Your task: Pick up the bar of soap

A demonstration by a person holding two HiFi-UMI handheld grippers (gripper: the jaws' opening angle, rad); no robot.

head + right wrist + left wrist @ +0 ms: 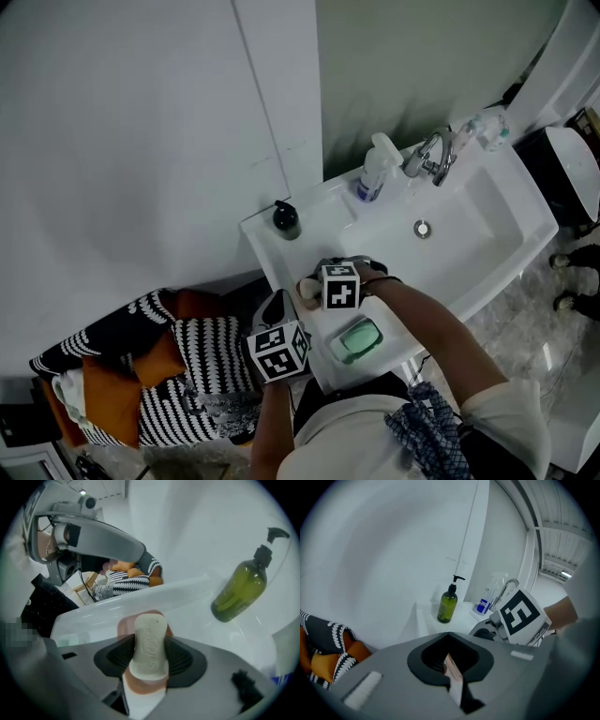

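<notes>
A beige bar of soap (149, 644) stands on edge between the pads of my right gripper (149, 656), which is shut on it just above a pinkish soap pad (123, 624) on the white sink ledge. In the head view the soap (307, 289) shows at the tips of the right gripper (315, 283), on the sink's front left corner. My left gripper (278, 311) hovers just left of it, over the ledge's edge. In its own view the left gripper (450, 663) has its jaws drawn together to a thin slit, with nothing held.
A dark green pump bottle (286, 219) stands on the back left of the ledge, a white pump bottle (375, 169) beside the faucet (433, 155). A green soap dish (357, 339) sits on the front rim. Patterned cloths (187, 375) lie left of the sink (487, 244).
</notes>
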